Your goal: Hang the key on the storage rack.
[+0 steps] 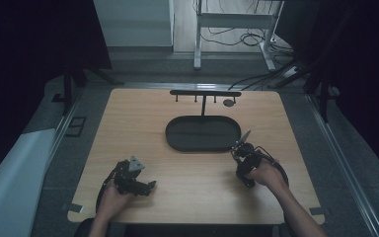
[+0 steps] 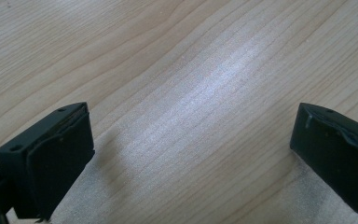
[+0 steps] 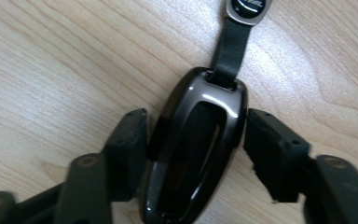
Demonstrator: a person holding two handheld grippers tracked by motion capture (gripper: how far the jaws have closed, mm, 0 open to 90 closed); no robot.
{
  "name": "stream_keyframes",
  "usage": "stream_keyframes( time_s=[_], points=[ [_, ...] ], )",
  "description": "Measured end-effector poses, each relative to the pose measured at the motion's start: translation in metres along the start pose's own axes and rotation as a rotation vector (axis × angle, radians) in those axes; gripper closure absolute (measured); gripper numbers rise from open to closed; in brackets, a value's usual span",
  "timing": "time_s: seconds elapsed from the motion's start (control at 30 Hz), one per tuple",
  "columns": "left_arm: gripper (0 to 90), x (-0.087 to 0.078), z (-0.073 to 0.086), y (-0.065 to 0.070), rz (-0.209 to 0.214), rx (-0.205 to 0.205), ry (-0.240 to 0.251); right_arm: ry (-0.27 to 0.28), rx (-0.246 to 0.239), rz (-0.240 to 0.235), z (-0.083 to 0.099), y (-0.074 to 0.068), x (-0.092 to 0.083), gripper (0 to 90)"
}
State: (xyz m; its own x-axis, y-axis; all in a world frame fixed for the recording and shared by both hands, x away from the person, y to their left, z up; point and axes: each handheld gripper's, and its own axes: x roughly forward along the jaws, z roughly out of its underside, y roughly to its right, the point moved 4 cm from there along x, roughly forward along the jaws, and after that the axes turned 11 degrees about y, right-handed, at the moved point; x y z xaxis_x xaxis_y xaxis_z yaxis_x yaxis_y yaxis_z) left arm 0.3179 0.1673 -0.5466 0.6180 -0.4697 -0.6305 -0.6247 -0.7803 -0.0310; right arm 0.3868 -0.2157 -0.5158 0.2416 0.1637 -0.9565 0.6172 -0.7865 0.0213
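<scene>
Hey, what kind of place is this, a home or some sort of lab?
Probably a lab or recording workspace: a light wooden table ringed by dark curtains, loose black cables on the floor behind, and a white metal equipment frame.

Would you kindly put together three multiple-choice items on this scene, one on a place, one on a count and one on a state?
1. Where does the key fob lie?
A. In the oval tray
B. On the wooden table between the right gripper's jaws
C. Hanging from the rack

2. How many black jaws rise into the left gripper view?
A. One
B. Two
C. Four

3. What state is the left gripper in?
A. Open with bare table between its jaws
B. Shut on the fob
C. Shut on a strap

Answers:
1. B: in the right gripper view the fob rests on the table, with the right gripper placed around it, one jaw at each side.
2. B: one jaw stands at each lower corner.
3. A: the jaws stand wide apart and nothing but wood grain lies between them.
</scene>
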Motion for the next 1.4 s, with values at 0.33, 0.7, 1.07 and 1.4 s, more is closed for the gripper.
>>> stream_keyframes(
  time_s=[0.33, 0.7, 1.07, 1.4],
  points=[
    [0.0, 0.000, 0.000, 0.000, 0.001, 0.001, -0.003, -0.002, -0.028, -0.004, 0.003, 0.005, -0.001, 47.6],
    [0.0, 0.000, 0.000, 0.000, -0.006, 0.002, -0.002, 0.036, -0.074, -0.041, 0.004, 0.006, -0.016, 48.5],
    [0.0, 0.001, 0.000, 0.001, -0.008, 0.012, -0.009, 0.058, -0.069, -0.088, 0.004, 0.011, -0.040, 48.7],
    [0.0, 0.001, 0.000, 0.001, -0.010, 0.014, -0.007, 0.061, -0.079, -0.099, -0.007, 0.017, -0.073, 48.8]
  ],
)
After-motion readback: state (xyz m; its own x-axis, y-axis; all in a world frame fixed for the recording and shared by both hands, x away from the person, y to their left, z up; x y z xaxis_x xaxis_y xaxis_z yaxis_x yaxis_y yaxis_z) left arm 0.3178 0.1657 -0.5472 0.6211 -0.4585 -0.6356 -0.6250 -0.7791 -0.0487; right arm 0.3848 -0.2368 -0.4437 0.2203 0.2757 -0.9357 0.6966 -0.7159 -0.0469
